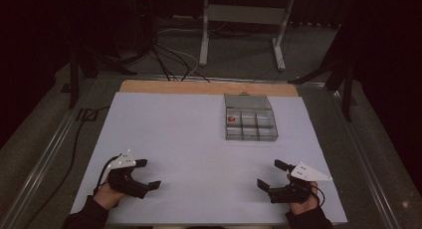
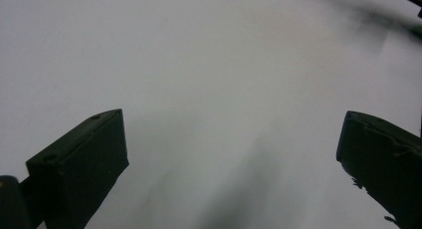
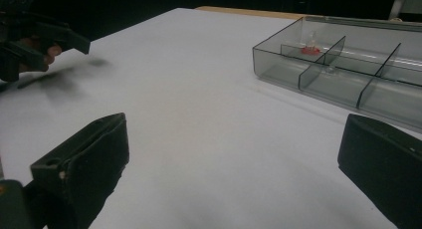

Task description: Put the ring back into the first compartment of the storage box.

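A clear plastic compartment box (image 1: 250, 123) sits at the back right of the white table top (image 1: 189, 139), its lid open. A small red piece (image 1: 231, 119) lies in its middle-left compartment; the right gripper view shows the box (image 3: 348, 64) and the red piece (image 3: 310, 50) too. My left gripper (image 1: 148, 174) rests near the front left edge, open, with nothing between its jaws. My right gripper (image 1: 271, 174) rests near the front right edge, open and empty too. In the left gripper view the gripper (image 2: 231, 159) looks down on bare white surface.
A wooden strip (image 1: 209, 87) runs along the table's far edge. Beyond it stand a metal frame (image 1: 244, 25) and cables on the floor (image 1: 169, 59). Black stands flank the table at both sides. The other gripper (image 3: 35, 45) appears far left in the right gripper view.
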### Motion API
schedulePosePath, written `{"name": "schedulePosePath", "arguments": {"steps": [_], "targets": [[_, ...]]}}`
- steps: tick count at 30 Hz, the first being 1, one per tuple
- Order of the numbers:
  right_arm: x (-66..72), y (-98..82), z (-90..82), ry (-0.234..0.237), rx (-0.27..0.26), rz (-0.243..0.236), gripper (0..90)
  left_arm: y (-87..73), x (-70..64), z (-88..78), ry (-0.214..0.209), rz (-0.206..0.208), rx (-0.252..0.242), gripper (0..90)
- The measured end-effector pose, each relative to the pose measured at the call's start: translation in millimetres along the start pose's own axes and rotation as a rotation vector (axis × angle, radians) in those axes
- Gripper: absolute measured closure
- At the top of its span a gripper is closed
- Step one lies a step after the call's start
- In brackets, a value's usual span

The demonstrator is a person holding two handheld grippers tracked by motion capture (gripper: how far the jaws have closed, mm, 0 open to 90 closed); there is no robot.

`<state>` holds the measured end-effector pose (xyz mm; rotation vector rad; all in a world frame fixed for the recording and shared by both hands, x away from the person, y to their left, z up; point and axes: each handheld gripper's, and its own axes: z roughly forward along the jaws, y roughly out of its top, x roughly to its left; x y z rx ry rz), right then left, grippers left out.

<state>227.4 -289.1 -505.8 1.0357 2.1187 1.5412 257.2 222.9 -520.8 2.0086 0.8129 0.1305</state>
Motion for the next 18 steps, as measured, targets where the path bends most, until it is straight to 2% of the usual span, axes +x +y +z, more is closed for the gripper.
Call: {"name": "schedulePosePath", "arguments": {"steps": [7, 18], "targets": [[0.4, -0.1, 0.4, 0.005, 0.002, -0.004, 0.0, -12.5, -1.7, -9.5, 0.014, -0.006, -0.007, 0.5], [0.4, -0.3, 2.3, 0.007, 0.011, -0.007, 0.0, -13.1, 2.3, -12.0, -0.001, -0.022, -0.041, 0.5]]}}
